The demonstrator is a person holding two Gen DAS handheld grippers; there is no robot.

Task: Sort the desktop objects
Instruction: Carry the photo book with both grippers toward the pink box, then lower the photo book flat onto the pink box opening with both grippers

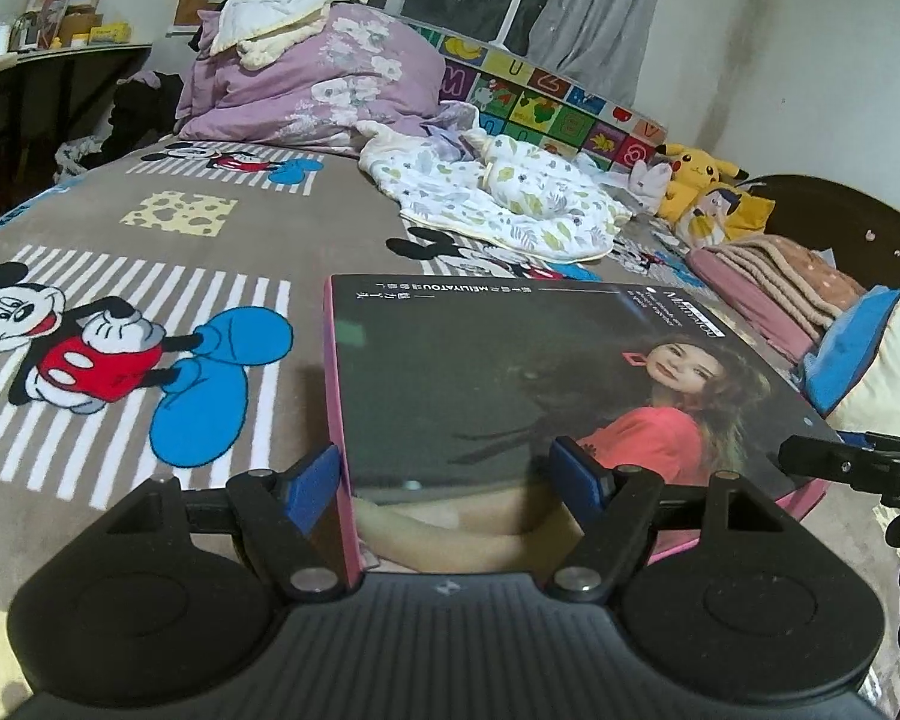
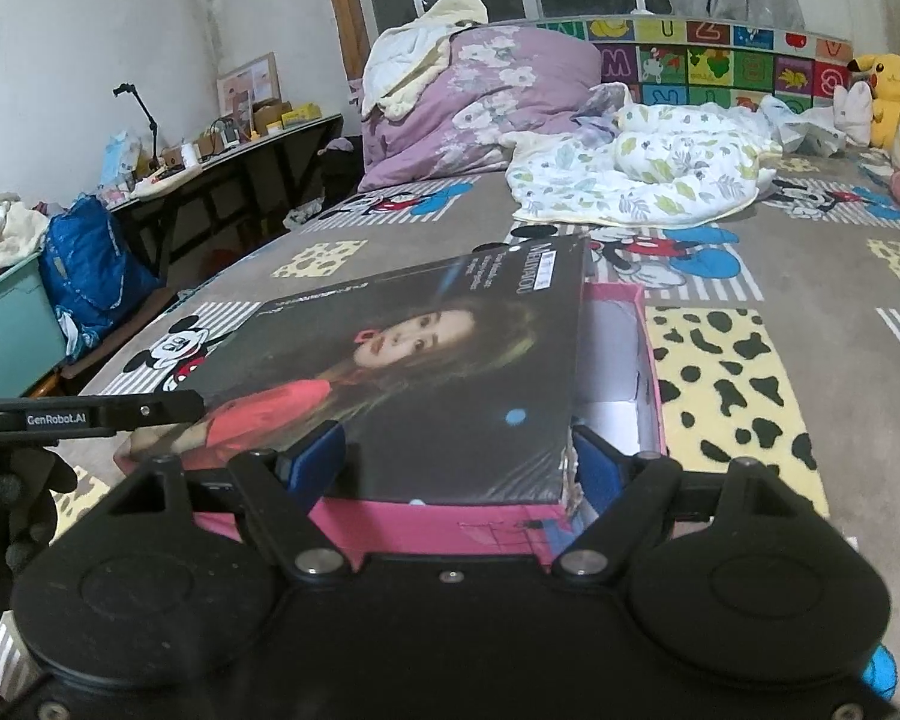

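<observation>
Lid sits askew on pink box.

Right hand-held gripper straddles box lid over pink box.

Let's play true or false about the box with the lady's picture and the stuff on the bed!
1. The box lid shows a woman in a red top. True.
2. The lid sits squarely shut on the pink box. False: it is skewed, leaving the box's inside open on the right.
3. A yellow Pikachu plush sits far back on the bed. True.
4. The bed cover shows Donald Duck. False: it shows Mickey Mouse.
5. The folded quilt is green. False: it is purple with flowers.
</observation>
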